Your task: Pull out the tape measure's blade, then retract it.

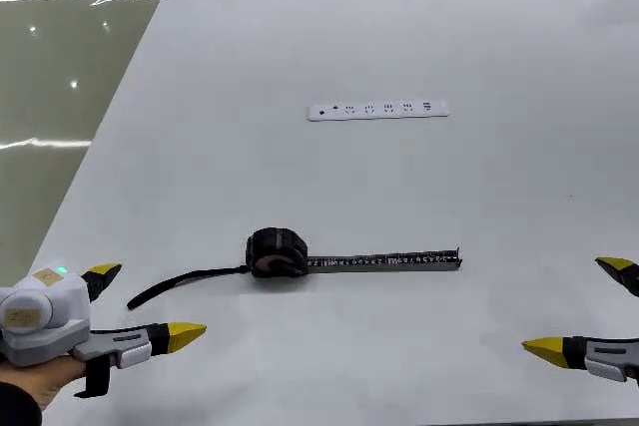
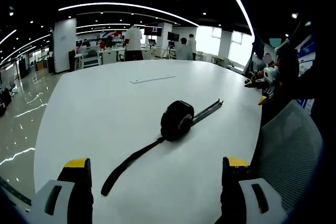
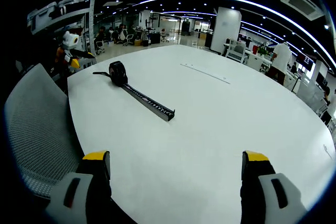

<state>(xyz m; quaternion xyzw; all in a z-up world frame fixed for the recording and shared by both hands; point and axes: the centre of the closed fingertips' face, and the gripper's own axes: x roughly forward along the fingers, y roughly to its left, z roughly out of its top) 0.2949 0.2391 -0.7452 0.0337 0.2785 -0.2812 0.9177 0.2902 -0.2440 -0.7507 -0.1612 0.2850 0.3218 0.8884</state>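
The table (image 1: 399,47) is looking slick, so the tape (image 1: 277,252), lying mid-table, may be sliding when nudged. The left gripper (image 1: 148,300) and right gripper (image 1: 579,306) are hanging well apart from it, jaws spread, gripping nothing. The blade (image 1: 384,262) is lying extended; released unchecked, it could be whipping back.

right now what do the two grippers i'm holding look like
The left gripper and right gripper match: black jaws with yellow tips, set in light grey plastic bodies. A black strap loops under the left one, and a dark sleeve edge shows at that wrist.
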